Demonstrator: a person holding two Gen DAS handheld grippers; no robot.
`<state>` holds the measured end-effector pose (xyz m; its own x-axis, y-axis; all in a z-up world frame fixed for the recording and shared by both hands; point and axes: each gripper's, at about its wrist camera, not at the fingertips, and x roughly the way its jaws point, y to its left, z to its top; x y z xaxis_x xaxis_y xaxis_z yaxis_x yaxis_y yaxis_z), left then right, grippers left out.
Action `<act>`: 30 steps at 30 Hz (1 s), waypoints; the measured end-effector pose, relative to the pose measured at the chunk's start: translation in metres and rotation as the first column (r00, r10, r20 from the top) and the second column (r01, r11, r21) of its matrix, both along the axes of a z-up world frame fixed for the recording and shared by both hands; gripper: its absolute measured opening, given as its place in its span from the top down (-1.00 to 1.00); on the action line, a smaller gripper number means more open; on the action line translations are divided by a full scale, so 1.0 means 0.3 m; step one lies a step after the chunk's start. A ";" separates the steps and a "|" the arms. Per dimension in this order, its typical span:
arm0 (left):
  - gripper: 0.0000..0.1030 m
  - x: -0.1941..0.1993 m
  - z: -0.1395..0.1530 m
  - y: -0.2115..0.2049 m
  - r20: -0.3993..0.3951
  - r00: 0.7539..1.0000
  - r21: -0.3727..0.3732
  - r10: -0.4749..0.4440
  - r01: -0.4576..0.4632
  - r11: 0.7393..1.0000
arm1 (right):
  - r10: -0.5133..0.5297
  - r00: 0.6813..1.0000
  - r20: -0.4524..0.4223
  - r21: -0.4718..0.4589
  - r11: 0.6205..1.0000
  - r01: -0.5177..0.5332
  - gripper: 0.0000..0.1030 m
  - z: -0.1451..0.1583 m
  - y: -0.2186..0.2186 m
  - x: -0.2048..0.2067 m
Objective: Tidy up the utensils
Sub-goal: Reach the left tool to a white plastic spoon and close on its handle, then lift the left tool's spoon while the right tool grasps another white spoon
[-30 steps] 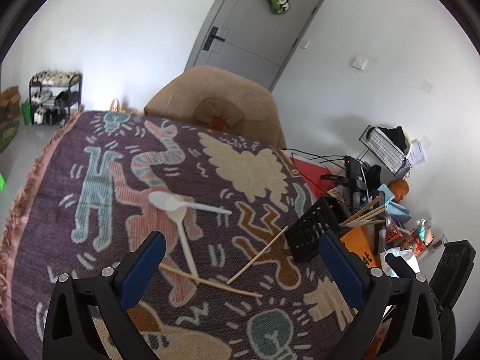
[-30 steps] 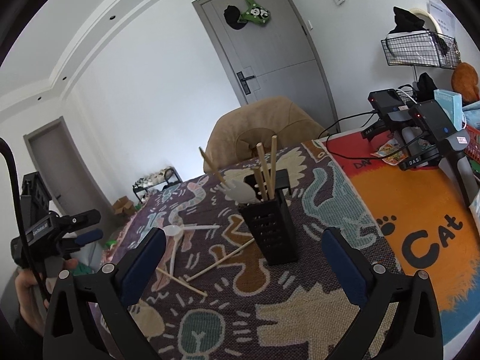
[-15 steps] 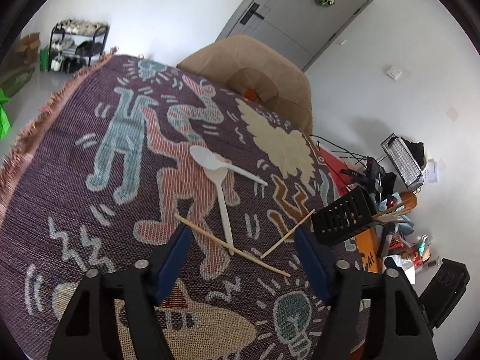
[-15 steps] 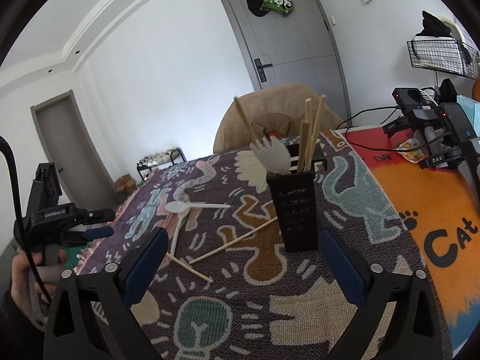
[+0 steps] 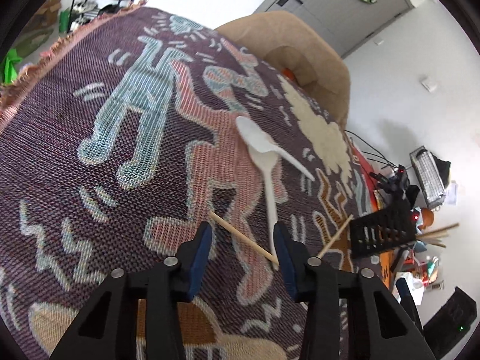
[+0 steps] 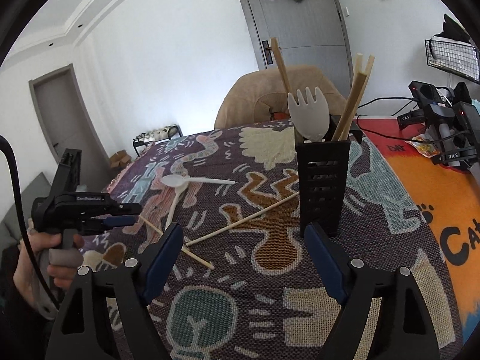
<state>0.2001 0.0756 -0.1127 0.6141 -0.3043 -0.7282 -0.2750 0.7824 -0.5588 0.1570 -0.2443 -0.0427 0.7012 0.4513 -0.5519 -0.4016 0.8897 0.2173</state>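
Utensils: a spork (image 6: 309, 117) and chopsticks (image 6: 354, 96) stand in the black holder (image 6: 324, 186); beside it two spoons (image 5: 264, 156) and two loose chopsticks (image 6: 240, 219) remain, left gripper (image 5: 243, 240) closing empty astride one chopstick, right gripper (image 6: 244, 240) closing, nothing held.

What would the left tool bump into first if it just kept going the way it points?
Probably the wooden chopstick lying across between its closing jaws on the patterned tablecloth, with the white spoon's handle right beside; depth is hard to judge.
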 end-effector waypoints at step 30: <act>0.87 -0.064 0.209 0.051 0.196 0.980 0.026 0.019 -0.025 0.999 | 0.107 0.993 -0.053 0.042 0.994 -0.105 -0.54 0.022 0.147 0.056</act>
